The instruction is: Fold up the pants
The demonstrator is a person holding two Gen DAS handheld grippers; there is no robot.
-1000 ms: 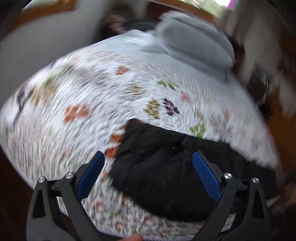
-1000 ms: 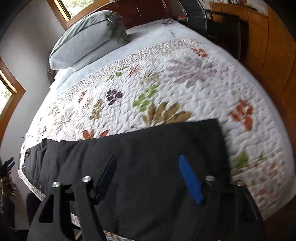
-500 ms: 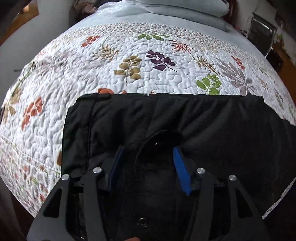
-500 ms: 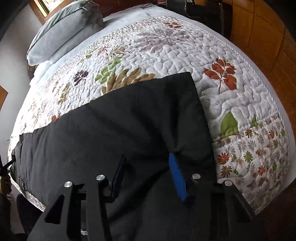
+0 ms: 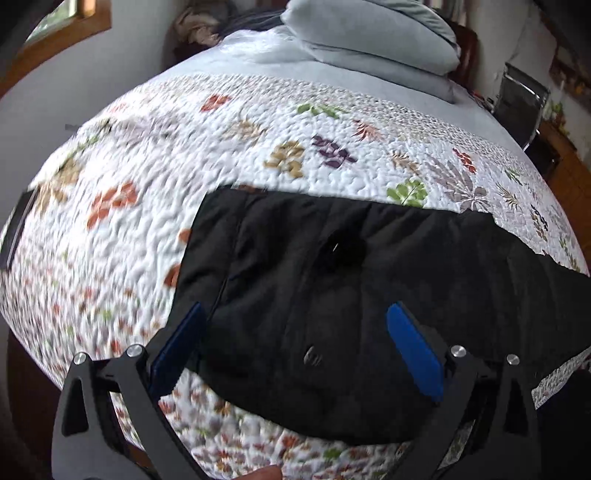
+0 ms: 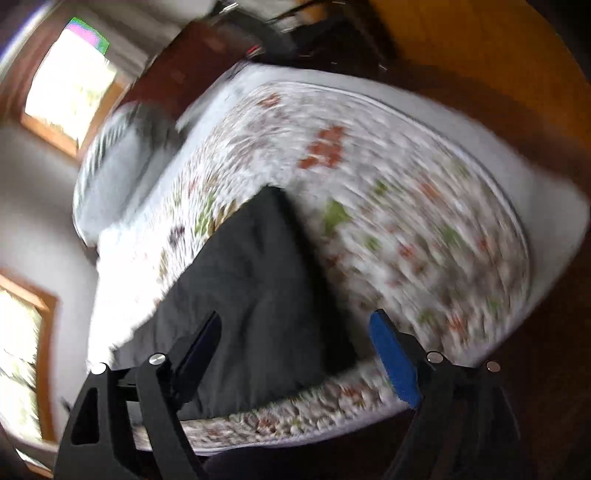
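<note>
- Hovering over the waist end, the left gripper [image 5: 295,343] has its jaws opening wide, with the black pants [image 5: 351,295] lying below and between the blue pads [image 5: 413,350] but nothing pinched.
- Over at the other end, the right gripper [image 6: 295,354] is opening too; the leg hems of the pants [image 6: 255,288] sit under the gap between its jaws, with the cloth unclamped as far as the blurred view shows.
- Pants lie stretched lengthwise along the near edge of the quilted bedspread [image 5: 184,155], flat and apparently already doubled leg over leg, though that is my reading.
- Why one tool at each end? Likely so waist and hems can be lifted together for the next fold across the length.
- Near-edge placement makes sense: both ends are within reach from where the person stands.
- Count time: one pair of pants, two grippers, and two grey pillows [image 5: 369,33] stacked at the head of the bed.
- Two metal fasteners on the pants: a snap or button [image 5: 312,356] near the waistband and an eyelet [image 5: 336,247] higher up.
- Two windows [image 6: 70,88] show in the right view, badly smeared by motion blur.
</note>
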